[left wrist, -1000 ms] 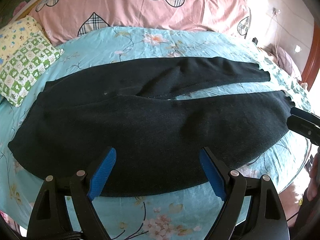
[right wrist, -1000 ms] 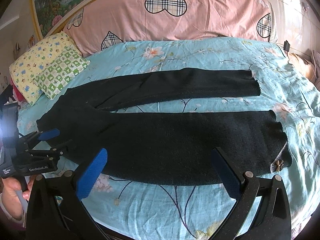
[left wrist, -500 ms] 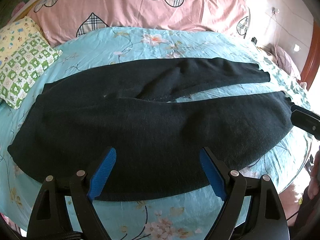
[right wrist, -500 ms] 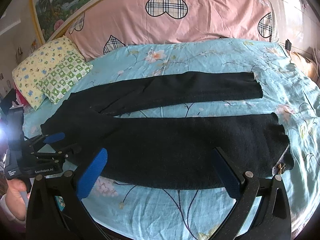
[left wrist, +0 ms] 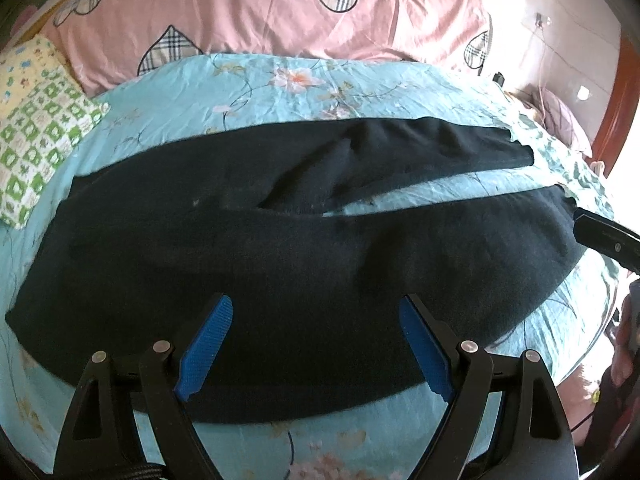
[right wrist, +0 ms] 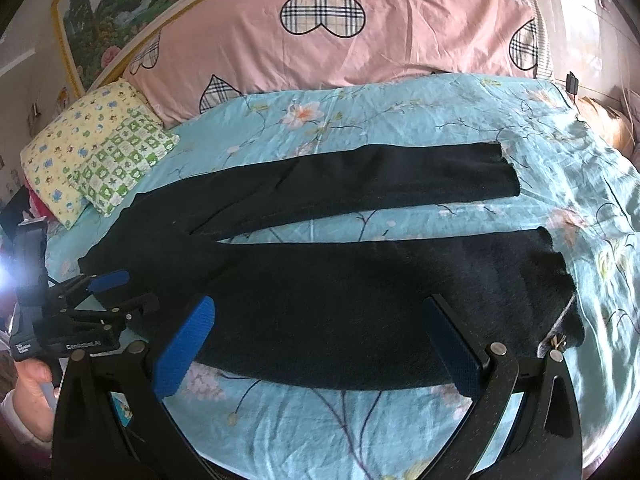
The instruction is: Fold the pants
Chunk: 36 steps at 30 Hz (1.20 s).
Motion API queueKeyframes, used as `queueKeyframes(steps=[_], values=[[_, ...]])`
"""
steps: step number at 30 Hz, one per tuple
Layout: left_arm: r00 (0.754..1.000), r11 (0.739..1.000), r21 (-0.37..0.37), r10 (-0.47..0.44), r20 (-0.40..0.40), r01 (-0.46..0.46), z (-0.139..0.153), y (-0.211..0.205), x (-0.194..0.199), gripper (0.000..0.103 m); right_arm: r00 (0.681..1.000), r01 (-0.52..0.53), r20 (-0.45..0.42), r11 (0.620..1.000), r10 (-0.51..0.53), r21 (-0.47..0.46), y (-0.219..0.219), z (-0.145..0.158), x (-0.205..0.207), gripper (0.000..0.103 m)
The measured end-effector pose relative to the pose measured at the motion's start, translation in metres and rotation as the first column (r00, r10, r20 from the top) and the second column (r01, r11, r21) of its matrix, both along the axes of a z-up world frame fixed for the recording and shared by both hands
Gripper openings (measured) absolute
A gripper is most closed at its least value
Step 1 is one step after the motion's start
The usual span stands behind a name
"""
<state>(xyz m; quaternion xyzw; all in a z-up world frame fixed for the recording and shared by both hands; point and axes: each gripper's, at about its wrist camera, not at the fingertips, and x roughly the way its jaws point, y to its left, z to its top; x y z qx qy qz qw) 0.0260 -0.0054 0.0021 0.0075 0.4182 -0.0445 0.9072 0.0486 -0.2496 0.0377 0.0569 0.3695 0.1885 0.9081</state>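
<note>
A: Where are the pants [right wrist: 352, 296] rn?

B: Flat on the bed [right wrist: 400, 120], black, legs apart in a narrow V w/ blue sheet showing between them. Waist end sits toward the green-check pillow [right wrist: 116, 160], hems toward the other side. No fold made yet.

A: Tools?

B: Left tool [left wrist: 316, 344] has its blue pads wide apart, nothing between them, hovering over the near leg by the waist end. Right tool [right wrist: 316, 344] likewise spread wide, empty, over the near leg toward the hem.

A: Anything diff vs a sec ago?

B: Small stuff. In the left view the cloth fills more of the frame and runs deeper between the pads, so the left tool has closed in on the near edge. The right tool's tip, at the hem in that view, has slid further toward the frame edge. Pants themselves haven't shifted.

A: Meaning?

B: Prob still the approach; both look to be lining up on the near leg's edge to lift it over the far leg. No grip yet, so task's basically at the start.
</note>
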Motion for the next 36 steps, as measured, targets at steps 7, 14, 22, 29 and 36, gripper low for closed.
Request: queueKeyframes(steps=[7,14,22,29,36], values=[[0.998,0.998,0.032,-0.057,0.007,0.057,0.012,0.001,0.035,0.086,1.0,0.028,0.009,0.999,-0.028,0.025,-0.019,0.01,0.021,0.103],[0.993,0.99,0.075,-0.122,0.004,0.121,0.021,-0.004,0.074,0.086,0.999,0.05,0.002,0.998,-0.051,0.041,-0.04,0.02,0.054,0.103],[0.98,0.977,0.069,-0.199,-0.025,0.2,0.024,-0.014,0.132,0.086,0.991,0.123,-0.06,0.991,-0.119,0.057,-0.078,0.018,0.115,0.1],[0.959,0.958,0.057,-0.277,-0.057,0.28,0.022,-0.026,0.196,0.086,0.982,0.143,-0.126,0.989,-0.138,0.036,-0.107,0.009,0.176,0.095],[0.923,0.926,0.043,-0.367,-0.117,0.374,0.002,-0.039,0.253,0.086,0.969,0.152,-0.193,0.988,-0.152,-0.016,-0.117,-0.009,0.217,0.077]])
